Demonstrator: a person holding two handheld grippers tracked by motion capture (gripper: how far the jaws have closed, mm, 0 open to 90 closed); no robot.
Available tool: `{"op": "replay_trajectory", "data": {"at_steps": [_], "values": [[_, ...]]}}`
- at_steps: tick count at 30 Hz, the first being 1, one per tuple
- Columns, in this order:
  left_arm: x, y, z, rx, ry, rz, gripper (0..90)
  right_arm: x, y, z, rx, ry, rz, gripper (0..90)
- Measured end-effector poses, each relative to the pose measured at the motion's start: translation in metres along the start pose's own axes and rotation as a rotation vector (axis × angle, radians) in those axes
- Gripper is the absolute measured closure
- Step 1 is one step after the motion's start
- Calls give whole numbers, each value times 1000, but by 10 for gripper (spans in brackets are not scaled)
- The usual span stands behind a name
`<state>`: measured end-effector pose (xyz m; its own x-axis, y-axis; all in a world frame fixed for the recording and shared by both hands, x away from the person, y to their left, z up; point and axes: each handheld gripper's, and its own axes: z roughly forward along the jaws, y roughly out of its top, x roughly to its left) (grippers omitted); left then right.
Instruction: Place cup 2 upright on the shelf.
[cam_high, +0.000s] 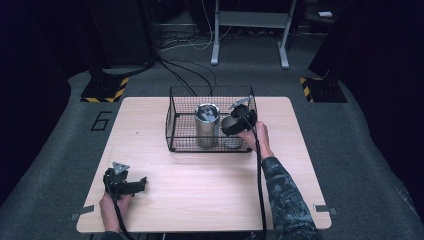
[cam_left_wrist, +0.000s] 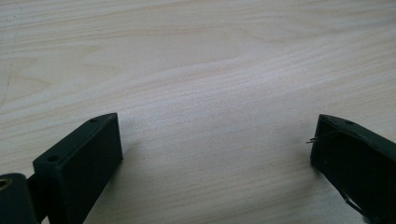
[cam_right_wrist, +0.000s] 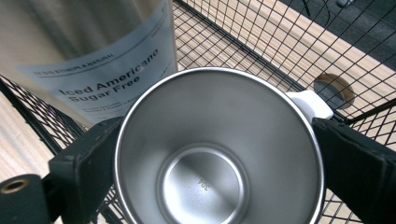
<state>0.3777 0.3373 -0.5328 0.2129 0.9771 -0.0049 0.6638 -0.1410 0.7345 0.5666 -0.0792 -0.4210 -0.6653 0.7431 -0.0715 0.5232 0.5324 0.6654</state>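
A black wire basket (cam_high: 175, 107) stands at the back middle of the wooden table (cam_high: 200, 185). Inside it a tall steel canister (cam_high: 207, 125) stands upright; its label (cam_right_wrist: 107, 74) reads "Iced Americano Sugar Free". My right gripper (cam_high: 239, 121) is shut on a steel cup (cam_right_wrist: 215, 154) with a white handle (cam_right_wrist: 309, 103), held over the basket's right part, its open mouth facing the camera. The cup (cam_high: 230, 125) is beside the canister. My left gripper (cam_high: 131, 186) rests low over the table's front left, open, with bare wood between its fingers (cam_left_wrist: 84, 158).
A metal stand (cam_high: 250, 30) and cables (cam_high: 190, 70) lie on the grey floor beyond the table. Yellow-black striped bases (cam_high: 105, 90) sit at the far left and far right (cam_high: 320, 87). A round hole (cam_right_wrist: 332, 89) in the tabletop shows behind the basket mesh.
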Motion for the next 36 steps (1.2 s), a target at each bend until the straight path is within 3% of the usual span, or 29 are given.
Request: {"op": "replay_trajectory", "data": {"at_steps": [16,24,29,36], "values": [[0,0,0,0,1,1,22,0,-3,1,17,26,11,49],[0,0,0,1,1,4,22,5,3,-5,41,22,-39,0],[0,0,0,3,1,6,22,7,6,-13,19,-3,-76,0],[1,0,-1,6,1,10,22,4,5,-31,-18,-11,-83,0]]}}
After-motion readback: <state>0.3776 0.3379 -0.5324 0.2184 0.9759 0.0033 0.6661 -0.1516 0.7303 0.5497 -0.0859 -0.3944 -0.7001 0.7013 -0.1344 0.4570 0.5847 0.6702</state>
